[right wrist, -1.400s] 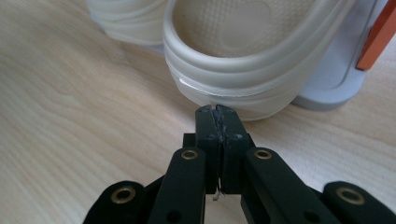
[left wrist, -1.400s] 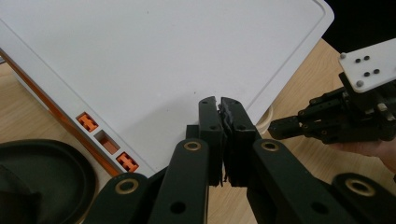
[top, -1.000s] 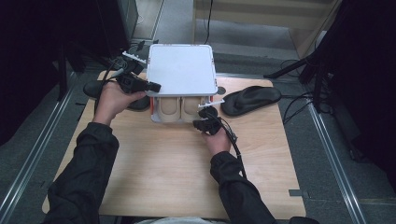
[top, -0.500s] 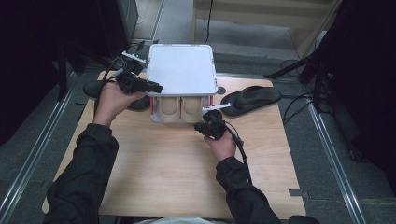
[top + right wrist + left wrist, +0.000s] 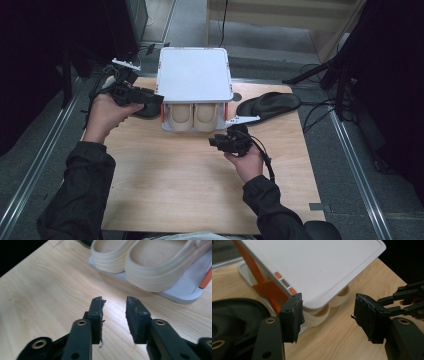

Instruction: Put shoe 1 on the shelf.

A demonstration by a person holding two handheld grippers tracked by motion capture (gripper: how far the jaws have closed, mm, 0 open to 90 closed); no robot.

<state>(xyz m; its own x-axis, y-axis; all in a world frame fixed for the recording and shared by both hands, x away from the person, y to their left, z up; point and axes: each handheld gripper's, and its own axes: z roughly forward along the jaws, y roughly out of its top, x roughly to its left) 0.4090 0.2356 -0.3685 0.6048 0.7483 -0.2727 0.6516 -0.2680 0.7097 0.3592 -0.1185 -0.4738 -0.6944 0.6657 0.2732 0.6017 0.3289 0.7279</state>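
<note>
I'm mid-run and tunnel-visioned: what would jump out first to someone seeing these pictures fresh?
A white two-level rack at the far middle of the wooden table, with a pair of cream clogs tucked under its top shelf. Black sandals lie on both sides, one at the right. Both grippers, left and right, have just opened and hold nothing.

A lab-like recording space: a wooden table on metal rails, cables and dark surroundings.

The table is bright, but the room at 9 and 3 o'clock is very dark. The white lid shines softly. Up close, the black tongs look a bit fuzzy.
</note>
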